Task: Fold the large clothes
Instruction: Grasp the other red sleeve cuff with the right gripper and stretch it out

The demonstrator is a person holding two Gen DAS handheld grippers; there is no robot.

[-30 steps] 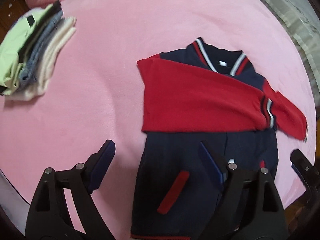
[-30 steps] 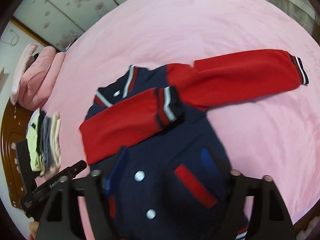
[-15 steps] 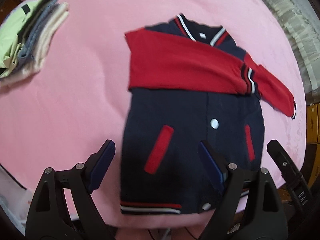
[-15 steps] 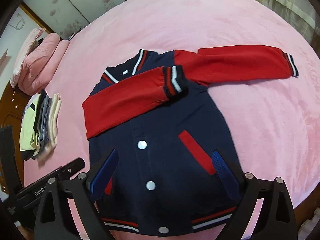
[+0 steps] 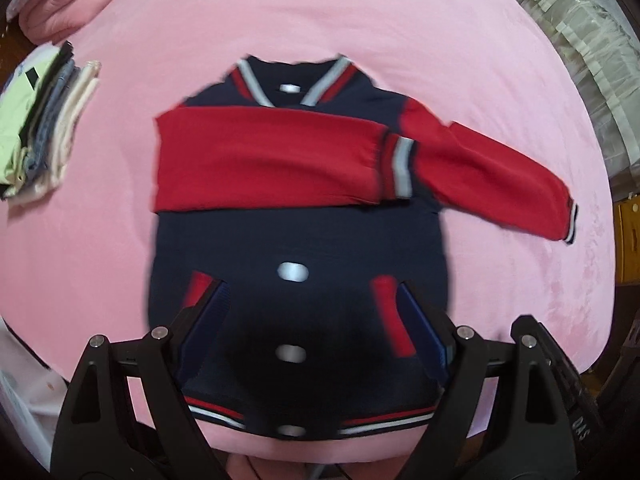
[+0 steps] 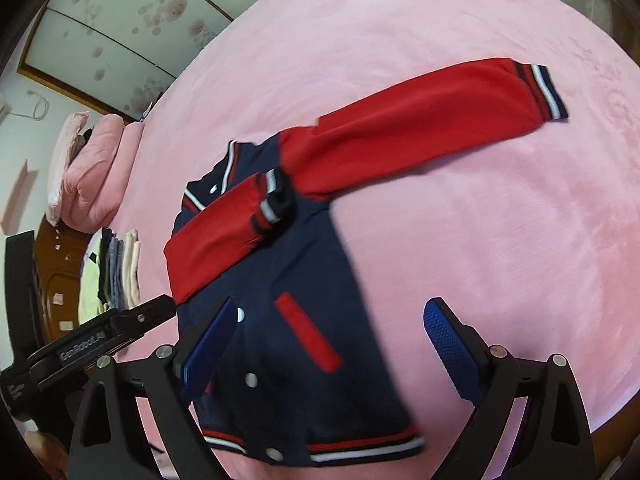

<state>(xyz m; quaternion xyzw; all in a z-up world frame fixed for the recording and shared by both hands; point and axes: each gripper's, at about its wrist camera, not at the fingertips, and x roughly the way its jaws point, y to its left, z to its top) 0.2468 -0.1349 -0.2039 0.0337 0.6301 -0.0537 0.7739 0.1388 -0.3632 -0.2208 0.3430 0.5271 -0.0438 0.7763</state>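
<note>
The jacket (image 5: 296, 248) lies flat, front up, on the pink bed (image 5: 360, 32), one red sleeve (image 5: 264, 164) folded across its chest and the other sleeve (image 6: 420, 128) stretched out right. Both the left tool (image 5: 316, 328) and the right tool (image 6: 332, 344) hang released above its hem, grasping nothing. Folded clothes (image 5: 36, 128) sit far left.

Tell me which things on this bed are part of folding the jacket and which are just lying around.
Part of the job:
- navy and red jacket, one sleeve folded across its chest
- outstretched sleeve, not yet folded
- left gripper, open
- right gripper, open

Just lying around:
- stack of folded clothes
- pink bedding roll
- pink blanket underneath
</note>
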